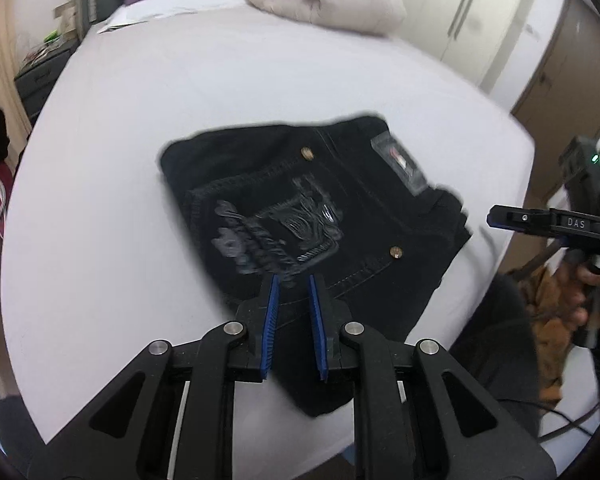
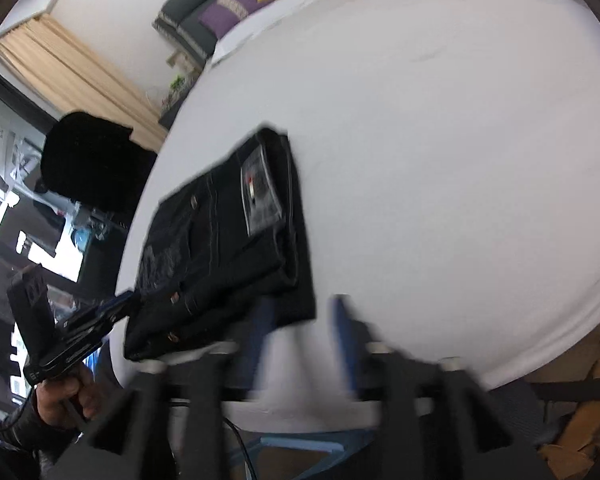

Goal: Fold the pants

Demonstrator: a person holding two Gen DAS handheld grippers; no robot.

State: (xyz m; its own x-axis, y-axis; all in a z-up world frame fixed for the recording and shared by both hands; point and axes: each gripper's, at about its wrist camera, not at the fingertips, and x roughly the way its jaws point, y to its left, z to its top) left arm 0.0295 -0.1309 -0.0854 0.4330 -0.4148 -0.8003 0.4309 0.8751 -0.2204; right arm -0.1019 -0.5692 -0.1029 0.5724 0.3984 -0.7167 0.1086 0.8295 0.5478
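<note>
black denim, the pants (image 1: 312,216) lie on the white bed (image 1: 180,92) already as a compact folded packet, near the front edge of the mattress, with the embroidered back pocket and the waistband label facing up. the left tongs (image 1: 292,280) hover over the near edge of the packet with a narrow gap between the blue pads, and no cloth is seen between them, so they hold nothing. the right tongs (image 2: 300,312) are at the right corner of the packet with the jaws apart and empty, though this view is blurred. the folding seems nearly finished, and the step in hand looks like a last tidy or a release. to do it well, the person should check that the layers at the right side, which look a little stepped in the right wrist view, sit flush, and should press them flat with the side of a pad instead of pinching. any pull should go along the fold, not across it, because thick denim springs open easily. lifting both tongs straight up would avoid dragging the top layer.
</note>
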